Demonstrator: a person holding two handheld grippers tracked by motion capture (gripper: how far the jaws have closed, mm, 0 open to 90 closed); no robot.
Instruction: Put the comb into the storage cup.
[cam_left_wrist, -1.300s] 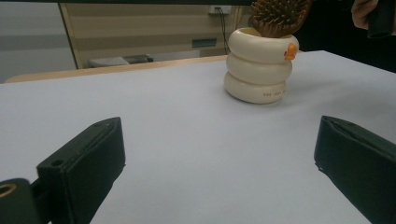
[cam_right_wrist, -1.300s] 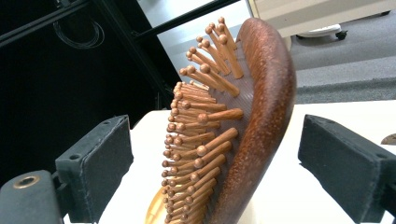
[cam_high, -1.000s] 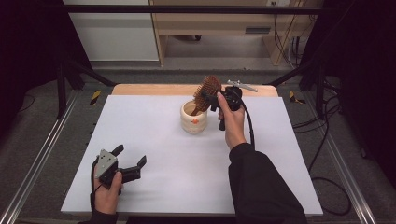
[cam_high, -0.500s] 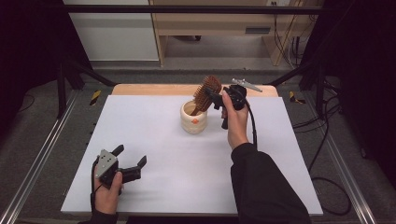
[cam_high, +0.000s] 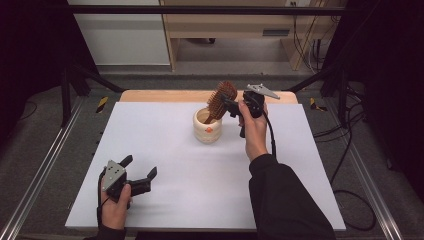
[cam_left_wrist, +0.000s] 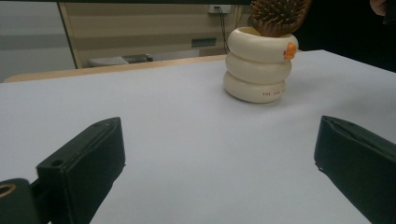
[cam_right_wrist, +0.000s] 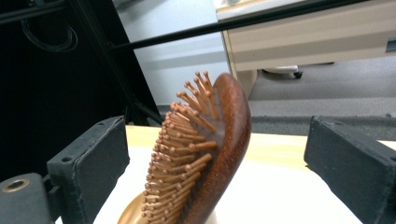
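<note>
A cream ringed cup (cam_high: 207, 129) stands on the white table top (cam_high: 165, 150), toward the back middle. A wooden hairbrush (cam_high: 221, 99) leans in the cup with its bristle head up. My right gripper (cam_high: 234, 109) is open right beside the brush. In the right gripper view the brush (cam_right_wrist: 210, 154) sits between the two wide jaws, and neither touches it. My left gripper (cam_high: 139, 167) rests open near the front left, holding nothing. In the left gripper view the cup (cam_left_wrist: 259, 65) and the brush (cam_left_wrist: 278, 16) lie far ahead of its jaws.
A wooden strip (cam_high: 165, 96) runs along the table's back edge. Metal rails (cam_high: 40, 170) flank the table on both sides. A light wooden cabinet (cam_high: 235, 25) stands on the floor behind.
The right gripper has shifted slightly right and up, away from the brush head. The brush stays leaning in the cup. The left gripper has not moved.
</note>
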